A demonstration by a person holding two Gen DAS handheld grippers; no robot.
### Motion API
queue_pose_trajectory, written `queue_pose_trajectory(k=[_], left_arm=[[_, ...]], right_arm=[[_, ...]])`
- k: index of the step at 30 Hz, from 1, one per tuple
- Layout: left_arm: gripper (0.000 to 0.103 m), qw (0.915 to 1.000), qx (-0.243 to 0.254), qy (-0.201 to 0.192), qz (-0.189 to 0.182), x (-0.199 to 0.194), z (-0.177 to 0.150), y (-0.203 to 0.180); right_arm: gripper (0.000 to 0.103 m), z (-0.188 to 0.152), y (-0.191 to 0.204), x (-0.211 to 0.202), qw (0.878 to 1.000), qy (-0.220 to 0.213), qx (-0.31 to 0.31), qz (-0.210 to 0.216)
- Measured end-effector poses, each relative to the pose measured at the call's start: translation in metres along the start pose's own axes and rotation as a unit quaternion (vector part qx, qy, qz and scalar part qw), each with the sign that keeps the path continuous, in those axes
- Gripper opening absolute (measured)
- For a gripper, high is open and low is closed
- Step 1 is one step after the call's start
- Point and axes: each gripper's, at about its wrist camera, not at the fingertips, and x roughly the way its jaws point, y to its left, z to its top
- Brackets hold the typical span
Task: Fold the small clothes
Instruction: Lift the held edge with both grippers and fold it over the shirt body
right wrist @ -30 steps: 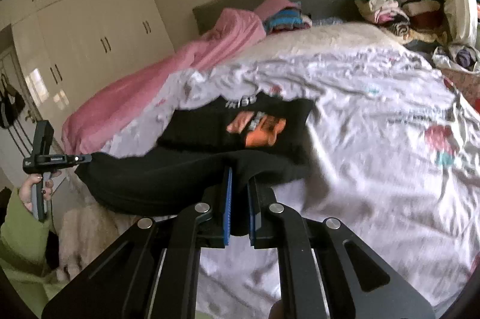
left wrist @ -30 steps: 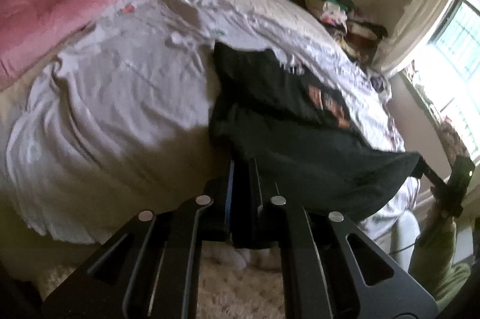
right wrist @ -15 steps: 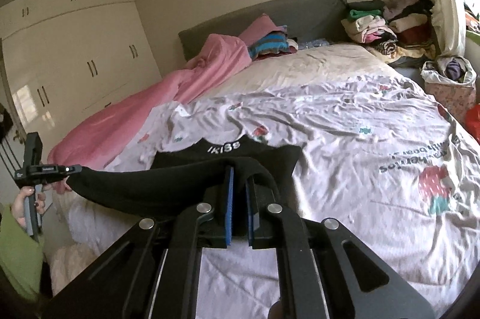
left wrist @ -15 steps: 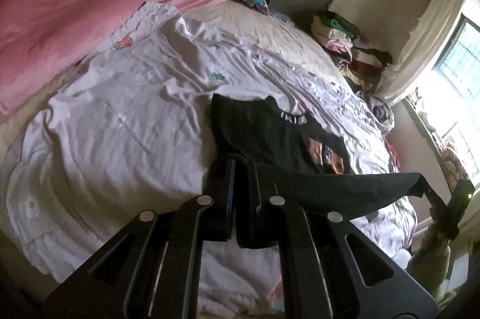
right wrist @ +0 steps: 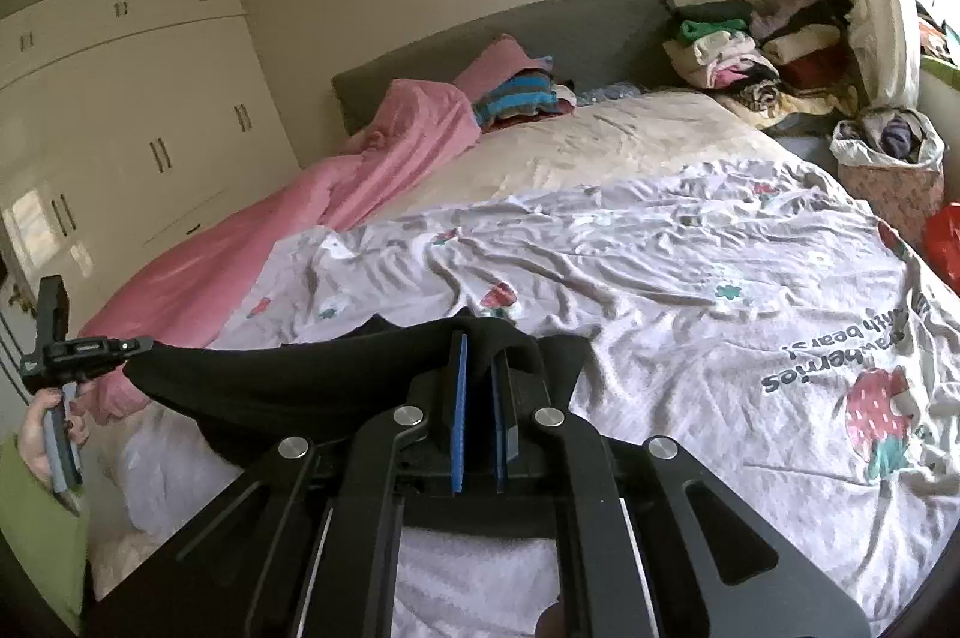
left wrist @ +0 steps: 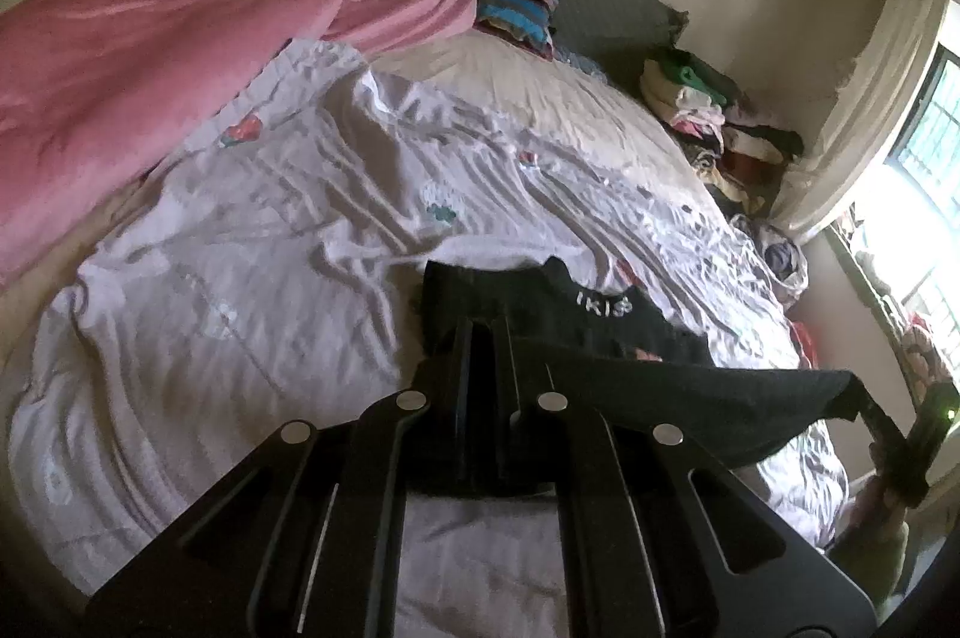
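Now: black shirt point(left wrist: 708, 398) taut between 2 hand-held grippers

Blk grippers point(right wrist: 477, 368), blue pads point(right wrist: 459, 398), green sleeve point(right wrist: 36, 530)

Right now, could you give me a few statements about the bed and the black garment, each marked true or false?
1. Both grippers are shut on the black shirt. True: the left gripper and the right gripper each pinch its hem.
2. The shirt lies fully flat on the bed. False: its near edge is lifted and stretched between the grippers.
3. A pink blanket lies along one side of the bed. True.
4. The white sheet is plain. False: it has strawberry prints and lettering.
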Motion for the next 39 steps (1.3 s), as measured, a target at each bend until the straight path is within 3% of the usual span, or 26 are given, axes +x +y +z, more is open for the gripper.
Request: queue_pose_trajectory(k=[9, 31, 38, 39], left_arm=[[0.000, 0.9997, -0.001, -0.006, 0.024, 0.025, 0.011, 0.004], [0.000, 0.9976, -0.007, 0.040, 0.057, 0.101, 0.008, 0.028], [0.001, 0.9960, 0.034, 0.024, 0.079, 0.096, 0.004, 0.017], [0.005, 0.9952, 0.044, 0.020, 0.085, 0.094, 0.003, 0.014]], right_arm=[[0.006, 0.003, -0.010, 0.029, 1.000, 0.014, 0.014, -0.015], [0.007, -0.007, -0.027, 0.112, 0.995, 0.071, 0.015, -0.068], [0.023, -0.013, -0.026, 0.111, 0.993, 0.066, 0.008, -0.095], [0.028, -0.013, -0.026, 0.108, 0.993, 0.064, 0.007, -0.097]])
